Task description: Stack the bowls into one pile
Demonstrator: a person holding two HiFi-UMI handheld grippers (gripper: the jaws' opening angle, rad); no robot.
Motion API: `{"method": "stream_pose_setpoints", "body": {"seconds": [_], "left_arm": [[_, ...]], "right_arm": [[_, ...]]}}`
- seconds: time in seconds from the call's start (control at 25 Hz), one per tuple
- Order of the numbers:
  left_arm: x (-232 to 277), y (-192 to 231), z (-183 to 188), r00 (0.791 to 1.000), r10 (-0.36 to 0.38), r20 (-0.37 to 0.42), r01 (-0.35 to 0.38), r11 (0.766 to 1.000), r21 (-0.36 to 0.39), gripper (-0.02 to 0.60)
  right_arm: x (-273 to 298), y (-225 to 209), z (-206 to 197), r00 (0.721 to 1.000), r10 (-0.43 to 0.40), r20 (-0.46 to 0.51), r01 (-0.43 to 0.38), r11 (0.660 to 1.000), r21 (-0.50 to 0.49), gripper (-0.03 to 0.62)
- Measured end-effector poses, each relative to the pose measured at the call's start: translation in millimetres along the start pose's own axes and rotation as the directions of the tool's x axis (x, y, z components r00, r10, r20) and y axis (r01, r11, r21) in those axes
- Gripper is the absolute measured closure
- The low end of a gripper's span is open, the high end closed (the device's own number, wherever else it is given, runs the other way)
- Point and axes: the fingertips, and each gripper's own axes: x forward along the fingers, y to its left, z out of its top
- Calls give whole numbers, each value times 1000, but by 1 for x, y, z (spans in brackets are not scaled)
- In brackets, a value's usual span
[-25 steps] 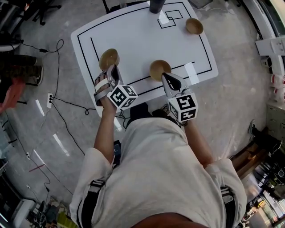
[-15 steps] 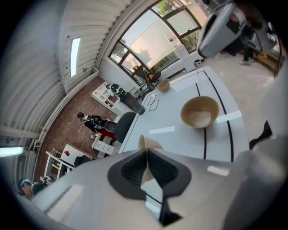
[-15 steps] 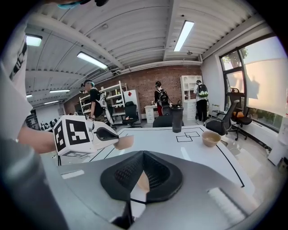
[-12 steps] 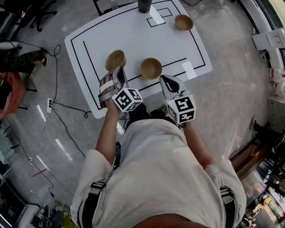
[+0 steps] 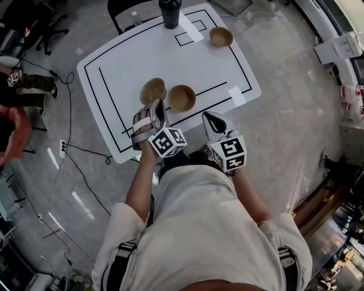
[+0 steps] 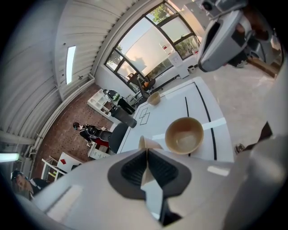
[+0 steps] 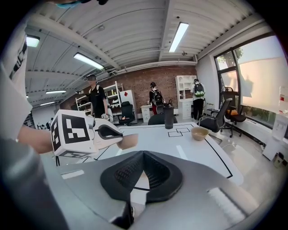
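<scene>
Three tan wooden bowls are in view on a white table (image 5: 125,62) marked with black lines. My left gripper (image 5: 159,105) is shut on the near rim of one bowl (image 5: 152,90); the left gripper view shows that bowl (image 6: 149,143) just past the closed jaws, and the right gripper view shows it (image 7: 129,140) at the left gripper (image 7: 118,134). A second bowl (image 5: 182,98) (image 6: 183,134) sits right beside it. The third bowl (image 5: 221,36) (image 7: 199,132) stands at the far right corner. My right gripper (image 5: 210,117) is shut and empty, at the table's near edge.
A dark tumbler (image 5: 169,11) (image 7: 168,117) stands at the table's far edge beside a taped square. Cables and a power strip (image 5: 63,128) lie on the floor to the left. People (image 7: 95,101) and office chairs (image 7: 221,117) are beyond the table.
The left gripper has carried its bowl to the right, until it is next to the middle bowl. The right gripper has drawn back a little toward the table's near edge.
</scene>
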Motion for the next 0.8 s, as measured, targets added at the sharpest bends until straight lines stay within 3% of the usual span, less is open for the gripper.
{"method": "stream_pose_setpoints", "body": {"seconds": [0.8], "left_arm": [[-9,-55,56,993,-86,85,76,991,112,574]], "right_arm": [[-34,-30,-20,998,-68,8,67,996,51,594]]}}
